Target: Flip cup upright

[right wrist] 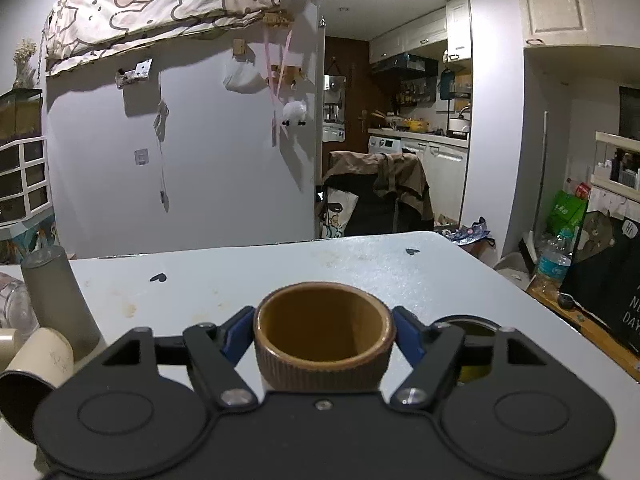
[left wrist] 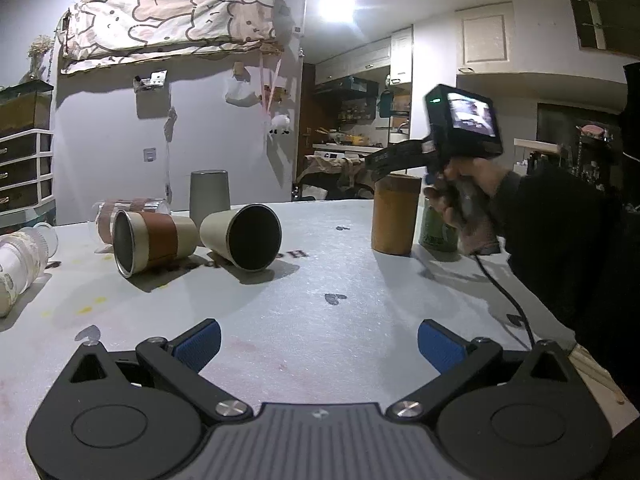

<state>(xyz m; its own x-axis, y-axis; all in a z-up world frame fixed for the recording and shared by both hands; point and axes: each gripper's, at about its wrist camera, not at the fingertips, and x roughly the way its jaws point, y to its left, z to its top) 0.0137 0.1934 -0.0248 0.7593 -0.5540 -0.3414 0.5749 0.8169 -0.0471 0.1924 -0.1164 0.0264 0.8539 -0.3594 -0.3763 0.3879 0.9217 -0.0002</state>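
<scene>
table [right wrist: 280,272] | right hand-held gripper [right wrist: 324,336] clasps upright brown cup [right wrist: 324,344], base hidden | left hand-held gripper [left wrist: 318,346] spread, empty

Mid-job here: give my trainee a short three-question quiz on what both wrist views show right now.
1. True or false: the brown cup stands upright, mouth up.
2. Which gripper has its pads at that cup's sides? A) left gripper B) right gripper
3. Fill in: the cream cup and the banded steel cup both lie on their ____ on the table.

Key: 1 true; 2 B; 3 sides.
</scene>
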